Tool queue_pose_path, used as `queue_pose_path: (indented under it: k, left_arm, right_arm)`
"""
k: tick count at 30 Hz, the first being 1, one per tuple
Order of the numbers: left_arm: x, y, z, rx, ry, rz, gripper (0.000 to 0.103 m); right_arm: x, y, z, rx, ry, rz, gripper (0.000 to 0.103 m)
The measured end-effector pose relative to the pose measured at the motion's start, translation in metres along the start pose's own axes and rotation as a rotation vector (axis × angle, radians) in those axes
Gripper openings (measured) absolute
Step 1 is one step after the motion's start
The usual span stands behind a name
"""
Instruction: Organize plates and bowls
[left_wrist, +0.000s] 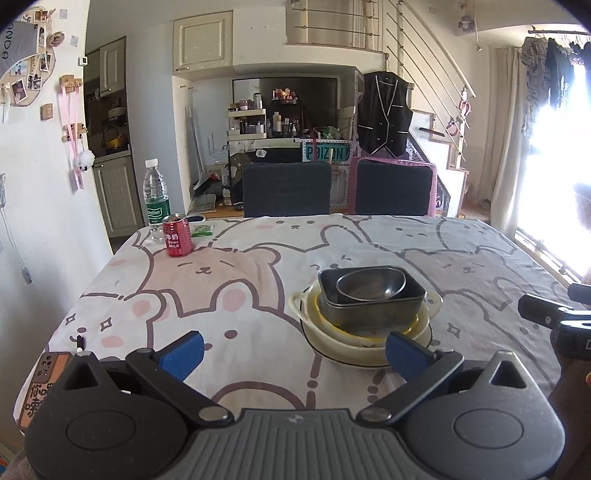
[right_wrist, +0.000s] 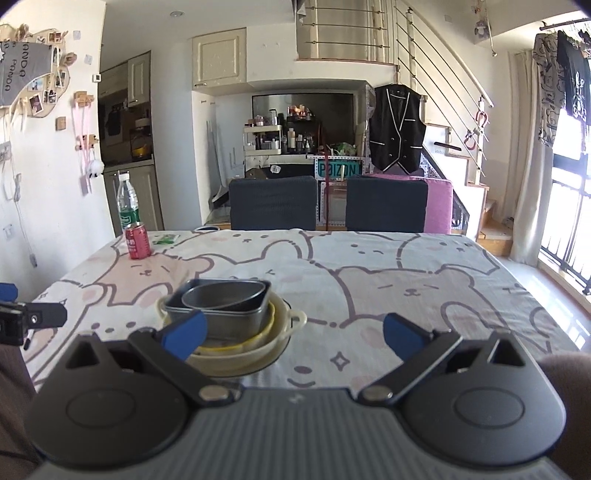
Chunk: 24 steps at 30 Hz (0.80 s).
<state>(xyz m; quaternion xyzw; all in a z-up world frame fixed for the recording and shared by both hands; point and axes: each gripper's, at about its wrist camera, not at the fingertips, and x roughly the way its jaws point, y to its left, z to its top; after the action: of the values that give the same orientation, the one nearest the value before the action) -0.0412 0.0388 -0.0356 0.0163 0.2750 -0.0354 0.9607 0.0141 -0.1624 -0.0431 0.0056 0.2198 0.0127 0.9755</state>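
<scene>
While both claws gape empty — can (left_wrist: 178, 236), bottle (left_wrist: 156, 192) well behind stacked bowls (left_wrist: 365, 306).

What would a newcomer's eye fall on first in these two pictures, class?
First, the stack of dishes in the middle of the bear-print tablecloth: a round metal bowl nested in a dark rectangular pan, on cream bowls. Next, the red can and water bottle at the far left corner.

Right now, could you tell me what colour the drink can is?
The can is red, clearest in the left wrist view.
</scene>
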Motion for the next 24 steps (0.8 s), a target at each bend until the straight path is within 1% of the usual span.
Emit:
queue_pose_path:
  k: [5,15,24]
  left_arm:
    - [-0.003,0.000,-0.004,-0.003,-0.027,0.009,0.103]
    - [-0.006,-0.005,-0.012,0.005,-0.038,0.019,0.103]
    - [-0.005,-0.005,-0.013,0.007,-0.037,0.015,0.103]
  right_arm:
    - [-0.003,-0.002,-0.004,0.004,-0.009,-0.013,0.103]
    - [-0.008,0.001,-0.012,-0.012,-0.021,-0.032,0.103]
    - [-0.009,0.001,-0.013,-0.011,-0.029,-0.031,0.103]
